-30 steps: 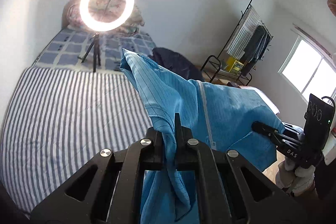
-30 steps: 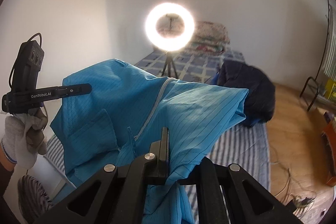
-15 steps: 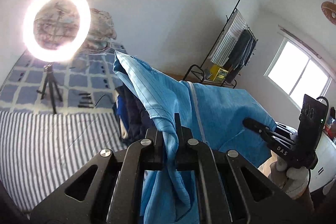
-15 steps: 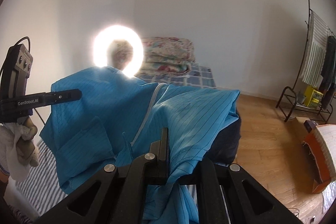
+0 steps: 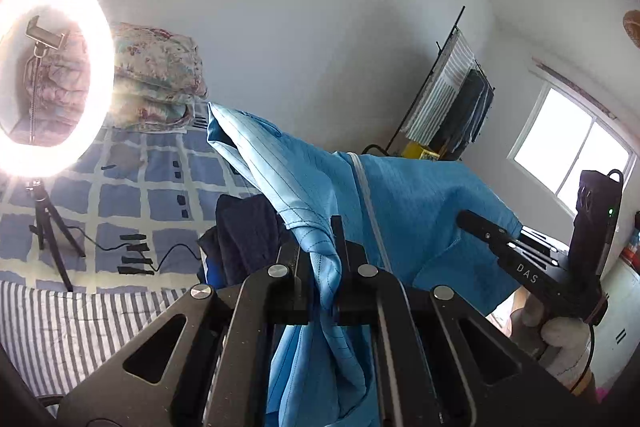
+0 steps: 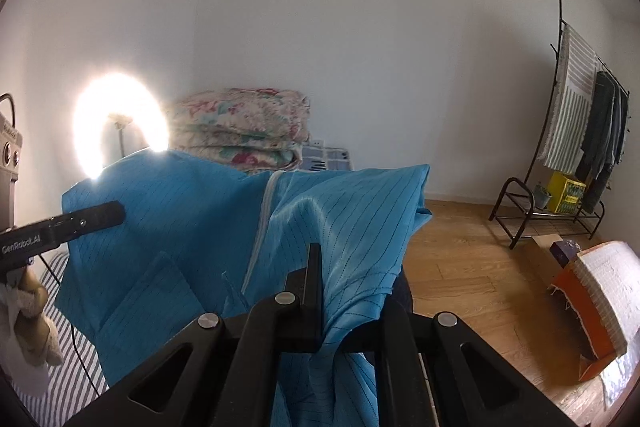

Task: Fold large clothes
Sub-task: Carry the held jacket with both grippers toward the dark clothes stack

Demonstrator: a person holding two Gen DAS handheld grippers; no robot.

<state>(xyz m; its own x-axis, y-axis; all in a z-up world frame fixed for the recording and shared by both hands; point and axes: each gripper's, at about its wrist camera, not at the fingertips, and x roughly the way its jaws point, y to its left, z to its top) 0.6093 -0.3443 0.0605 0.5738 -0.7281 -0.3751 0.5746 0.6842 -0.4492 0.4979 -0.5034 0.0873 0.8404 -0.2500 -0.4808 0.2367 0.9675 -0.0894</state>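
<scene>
A large blue pinstriped garment (image 5: 404, 203) with a white zip hangs in the air, spread between my two grippers above the bed. My left gripper (image 5: 324, 243) is shut on one bunched edge of it. My right gripper (image 6: 332, 267) is shut on the other edge (image 6: 352, 227). In the left wrist view the right gripper (image 5: 492, 235) shows at the right, behind the cloth. In the right wrist view the left gripper (image 6: 100, 215) shows at the left. The garment's lower part hangs below both views.
A striped bed (image 5: 60, 327) with a blue checked sheet (image 5: 132, 195) lies below. On it stand a ring light on a tripod (image 5: 52, 75), a folded floral quilt (image 6: 244, 131) and a dark garment pile (image 5: 244, 235). A clothes rack (image 6: 580, 131) stands on the wooden floor at right.
Both grippers have risen and tilted upward with the garment held taut; the bed has dropped lower in both views and more wall shows. Both grips are unchanged.
</scene>
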